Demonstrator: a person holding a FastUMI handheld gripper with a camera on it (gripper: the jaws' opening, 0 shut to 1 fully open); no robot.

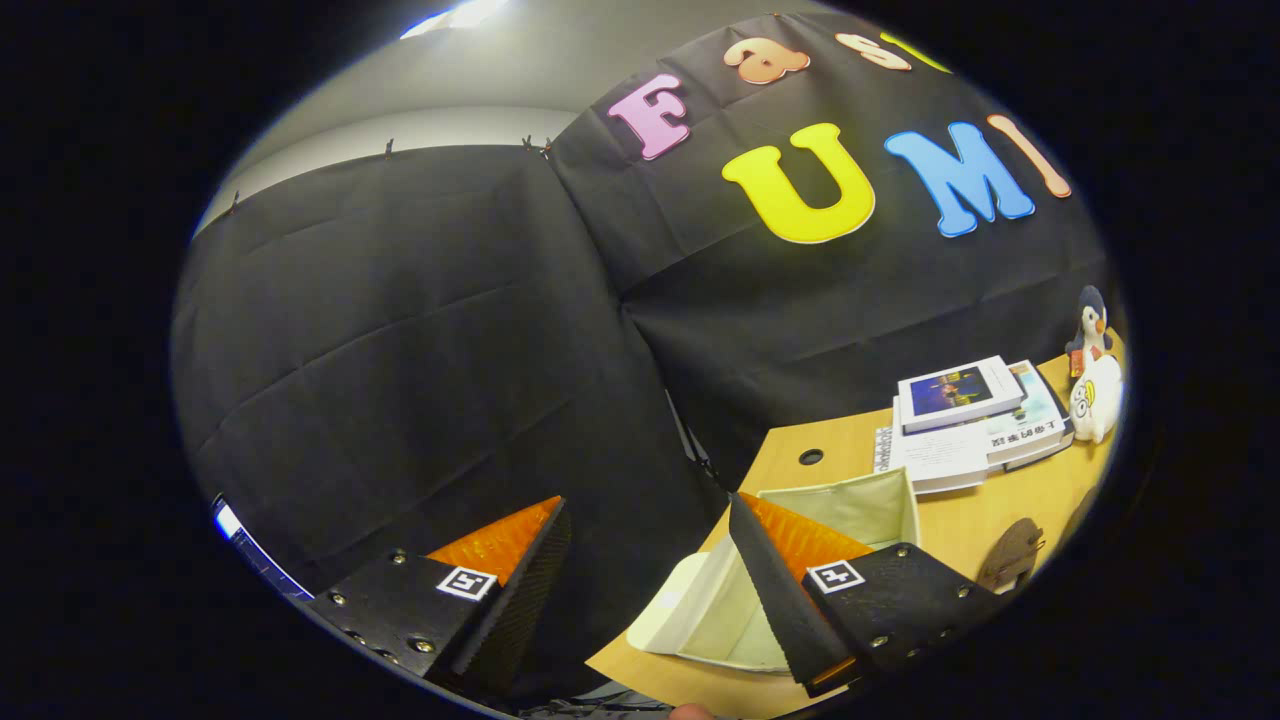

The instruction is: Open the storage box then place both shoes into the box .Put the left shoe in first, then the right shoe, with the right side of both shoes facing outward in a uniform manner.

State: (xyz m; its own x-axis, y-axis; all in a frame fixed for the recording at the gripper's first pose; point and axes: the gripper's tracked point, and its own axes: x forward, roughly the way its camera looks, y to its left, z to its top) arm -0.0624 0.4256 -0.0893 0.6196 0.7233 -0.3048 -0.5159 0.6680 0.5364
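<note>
Gripper (640,590): I see its fingers spread apart, holding nothing.
Box: the cream fabric storage box (870,510) sits on the wooden bench (960,520), behind my right finger.
Shoe: a brown shoe (1010,552) lies beside the box.

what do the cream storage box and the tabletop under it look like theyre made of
The cream open-topped storage box looks like soft fabric, matte: its walls sag and crease, with a stitched rim. It may be stiffened inside; that is unclear. The light tan tabletop looks like smooth wood or wood-look laminate, with a faint sheen and a round cable hole. The gripper is open, its fingers spread, one finger overlapping the box.
</note>
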